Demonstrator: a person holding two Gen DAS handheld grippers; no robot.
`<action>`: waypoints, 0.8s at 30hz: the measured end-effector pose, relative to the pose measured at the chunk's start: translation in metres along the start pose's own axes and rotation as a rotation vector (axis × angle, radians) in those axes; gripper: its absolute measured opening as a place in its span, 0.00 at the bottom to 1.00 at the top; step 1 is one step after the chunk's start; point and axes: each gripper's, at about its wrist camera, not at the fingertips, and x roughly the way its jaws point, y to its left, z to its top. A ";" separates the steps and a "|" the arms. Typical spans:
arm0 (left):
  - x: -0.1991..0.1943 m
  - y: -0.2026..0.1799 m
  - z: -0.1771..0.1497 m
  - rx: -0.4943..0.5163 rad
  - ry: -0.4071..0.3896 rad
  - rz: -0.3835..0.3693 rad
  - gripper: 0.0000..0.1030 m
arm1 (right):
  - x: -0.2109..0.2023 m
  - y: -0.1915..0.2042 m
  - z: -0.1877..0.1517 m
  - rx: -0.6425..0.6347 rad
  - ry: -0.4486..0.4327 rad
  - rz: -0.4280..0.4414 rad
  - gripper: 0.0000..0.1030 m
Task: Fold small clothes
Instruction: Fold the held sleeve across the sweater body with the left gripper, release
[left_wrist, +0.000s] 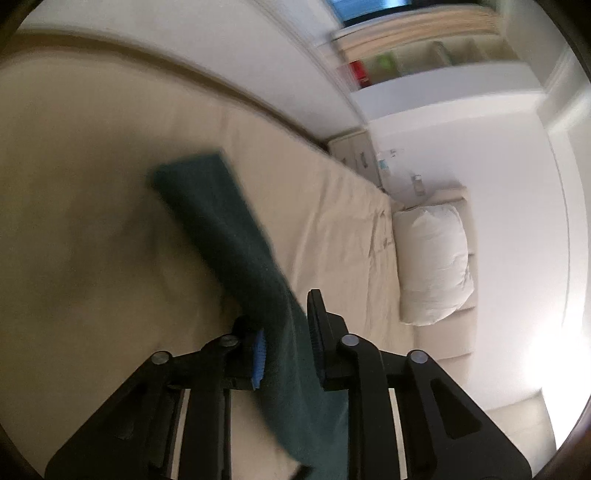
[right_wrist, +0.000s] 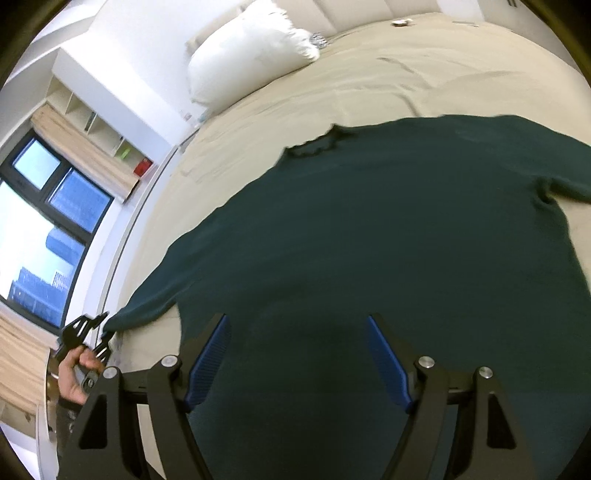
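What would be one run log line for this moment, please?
left gripper: shut on sleeve | right gripper: jaws open over dark green sweater | sweater: spread on bed | fold: not yet done

The left hand-held gripper (left_wrist: 286, 345) is made of black plastic link arms with round silver screws at the joints, and its fingers carry ribbed blue pads (left_wrist: 258, 360). The right hand-held gripper (right_wrist: 299, 363) has the same black frame, silver screws and blue pads (right_wrist: 207, 363). The person's hand (right_wrist: 75, 380) comes out of a dark grey knitted sleeve (right_wrist: 64, 417).
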 end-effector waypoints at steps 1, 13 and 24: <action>-0.010 -0.013 -0.006 0.061 -0.029 0.007 0.18 | -0.001 -0.006 0.000 0.008 -0.002 -0.002 0.75; 0.005 -0.225 -0.233 0.962 0.118 -0.205 0.09 | -0.018 -0.054 0.011 0.073 -0.054 -0.024 0.75; 0.011 0.011 -0.068 -0.112 0.032 -0.122 0.79 | -0.011 -0.050 0.008 0.047 -0.024 -0.060 0.75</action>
